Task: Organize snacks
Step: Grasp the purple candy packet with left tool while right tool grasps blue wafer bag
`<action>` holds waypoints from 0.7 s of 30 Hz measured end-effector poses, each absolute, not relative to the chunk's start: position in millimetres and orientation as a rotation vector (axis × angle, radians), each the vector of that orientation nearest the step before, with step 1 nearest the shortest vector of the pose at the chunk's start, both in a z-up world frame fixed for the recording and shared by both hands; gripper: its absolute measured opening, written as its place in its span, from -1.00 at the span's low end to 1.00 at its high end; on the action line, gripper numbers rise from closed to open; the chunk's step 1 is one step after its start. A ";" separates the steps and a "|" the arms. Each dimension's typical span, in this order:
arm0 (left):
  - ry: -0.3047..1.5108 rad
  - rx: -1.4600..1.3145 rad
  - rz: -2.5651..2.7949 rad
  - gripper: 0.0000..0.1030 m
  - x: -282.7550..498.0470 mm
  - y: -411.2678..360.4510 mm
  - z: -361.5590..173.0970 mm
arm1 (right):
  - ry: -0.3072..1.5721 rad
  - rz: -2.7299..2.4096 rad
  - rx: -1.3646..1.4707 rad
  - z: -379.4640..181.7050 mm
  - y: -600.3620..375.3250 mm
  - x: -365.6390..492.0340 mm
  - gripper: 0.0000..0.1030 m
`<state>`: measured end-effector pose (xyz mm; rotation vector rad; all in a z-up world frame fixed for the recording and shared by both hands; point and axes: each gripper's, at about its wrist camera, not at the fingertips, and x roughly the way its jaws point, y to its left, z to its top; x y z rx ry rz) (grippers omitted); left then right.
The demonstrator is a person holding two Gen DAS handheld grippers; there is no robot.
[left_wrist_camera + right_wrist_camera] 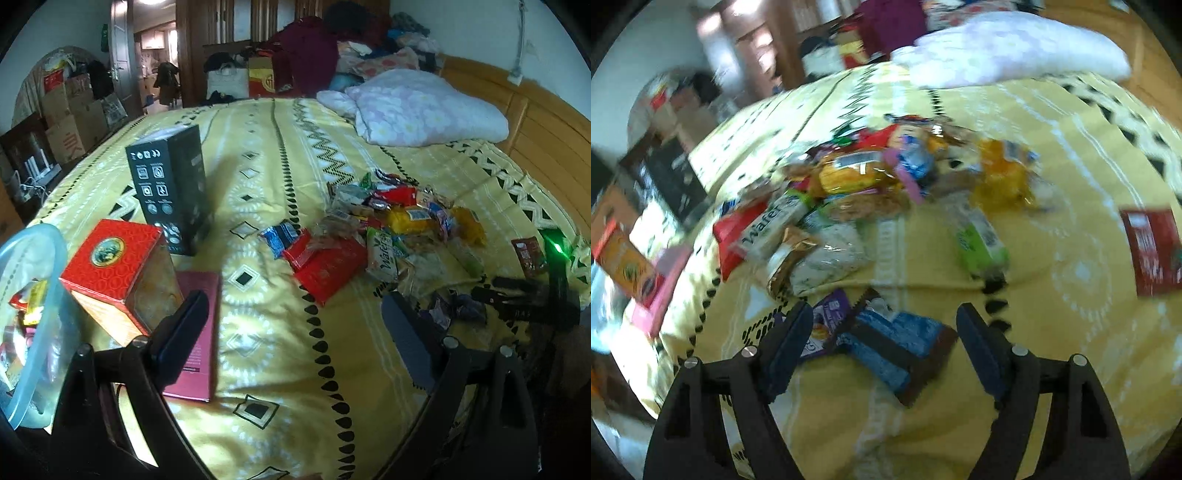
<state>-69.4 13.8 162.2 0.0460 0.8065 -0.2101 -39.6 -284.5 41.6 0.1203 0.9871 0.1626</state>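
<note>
Yellow patterned bedspread fabric (280, 369) is spread beneath both grippers, soft and slightly rumpled. The left gripper (295, 332) is pointed steeply down over bare cloth, its two dark padded fingers parted wide with nothing between them. Three cardboard boxes are gathered by its left finger: a tall black carton (171, 188) standing upright, a tilted red box with a round gold emblem (110, 266), and a flat maroon box (199, 332) lying partly behind the finger. One translucent blue plastic tub (29, 314) is seen at the far left edge, with a few packets inside.

The right gripper (882, 354) is likewise angled downward, jaws released and spread; the view is blurred. Between its fingers, on the cloth, two crinkly wrappers are lying untouched: a blue-and-brown packet (901, 350) and a purple packet (827, 314) at the left pad. The loose heap of foil and plastic snack packets (857, 184) is piled farther up the bed, a white-and-green "Wafer" bar (768, 229) on its near side. One green packet (979, 243) and one dark red sachet (1152, 251) are lying apart to the right.
</note>
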 end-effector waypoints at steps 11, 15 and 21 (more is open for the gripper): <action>0.966 -0.002 -0.418 0.82 -57.1 -11.6 120.0 | 1.324 0.549 -0.471 -6.7 -254.0 6.3 0.69; 0.968 0.047 -0.482 0.42 -51.7 -36.8 102.9 | 1.286 0.568 -0.382 -18.6 -254.9 2.5 0.28; 1.017 0.129 -0.657 -0.29 -39.6 -92.9 65.0 | 1.229 0.452 -0.230 16.4 -272.7 7.9 -0.07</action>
